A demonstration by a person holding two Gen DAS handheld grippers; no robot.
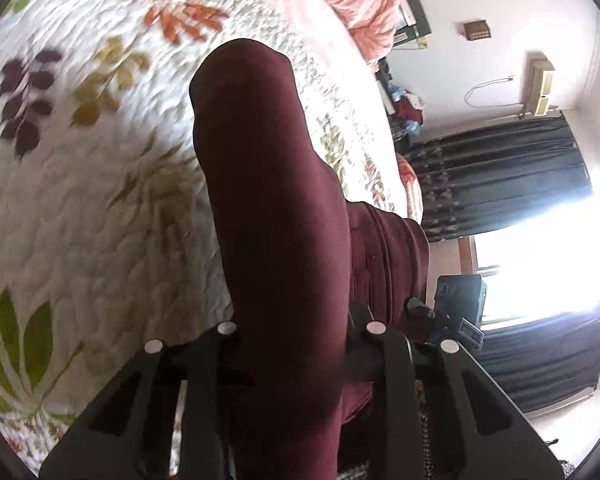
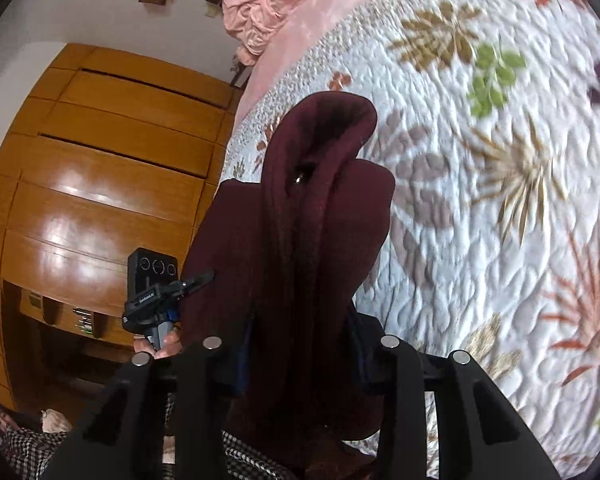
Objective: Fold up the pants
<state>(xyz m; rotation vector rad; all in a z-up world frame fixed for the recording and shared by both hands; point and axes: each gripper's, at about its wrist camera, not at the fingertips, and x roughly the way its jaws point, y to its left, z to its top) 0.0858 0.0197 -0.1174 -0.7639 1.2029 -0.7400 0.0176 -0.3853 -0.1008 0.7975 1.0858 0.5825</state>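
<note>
The left tool (image 1: 296, 360) is clenched on a fold of the maroon pants (image 1: 268, 208); the fabric rises between its jaws, above the floral quilt (image 1: 100, 200) on the bed. The right tool (image 2: 300, 364) grasps another bunched section of the pants (image 2: 300, 240), also over the quilt (image 2: 500, 200). A wooden wardrobe (image 2: 100, 160) stands beside the bed.

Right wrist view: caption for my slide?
Right claw grips maroon pants above floral quilt.
</note>
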